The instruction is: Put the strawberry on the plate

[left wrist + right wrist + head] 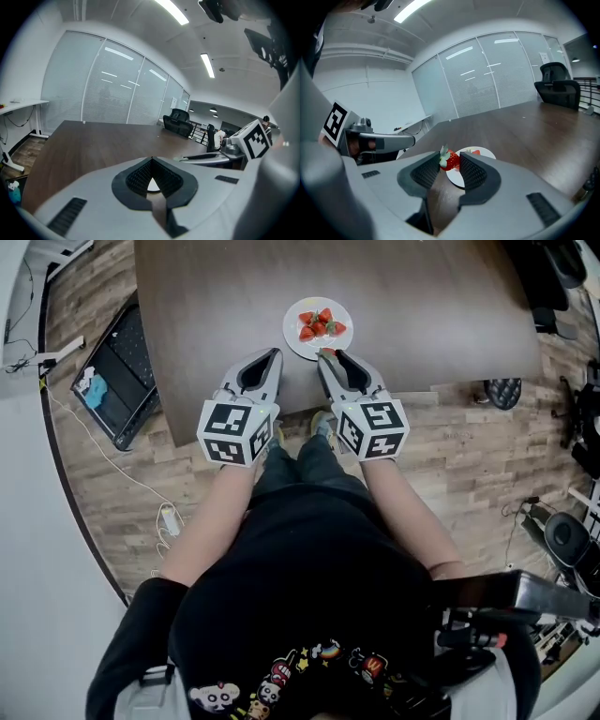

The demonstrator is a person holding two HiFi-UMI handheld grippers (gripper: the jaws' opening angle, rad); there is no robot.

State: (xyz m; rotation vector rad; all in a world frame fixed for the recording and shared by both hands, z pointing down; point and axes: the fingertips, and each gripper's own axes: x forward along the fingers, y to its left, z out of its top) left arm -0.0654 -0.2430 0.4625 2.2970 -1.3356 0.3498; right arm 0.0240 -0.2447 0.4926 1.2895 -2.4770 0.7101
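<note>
Between the tips of my right tongs (451,163) sat a strawberry (449,159). The two jaws stood a narrow way apart and were clamped on its sides, with its green leaves turned toward the left jaw. The fruit was red, glossy and pitted. The pads pressing on it were dark and finely ribbed, set in smooth pale grey shells that tapered to a point. In the head view the right tongs (328,354) had their tips at the near rim of the plate (292,339), and the strawberry (327,352) showed there only as a red speck. I could not tell whether it hung above the rim or touched it. Just beyond the tips, the plate (486,153) was round, white and shallow, and it carried several other strawberries (319,324) bunched in its middle.

To the left of those, my left tongs (273,353) were closed on nothing. In the left gripper view the left tongs (151,159) met at the tips, leaving only a teardrop hollow between their ribbed pads, through which a sliver of white showed. They pointed just left of the plate, apart from it. Under both tongs ran the desk (206,296), a dark brown slab with a matte wood grain. Behind each pair sat a cube (234,432) with black-and-white square markers.
</note>
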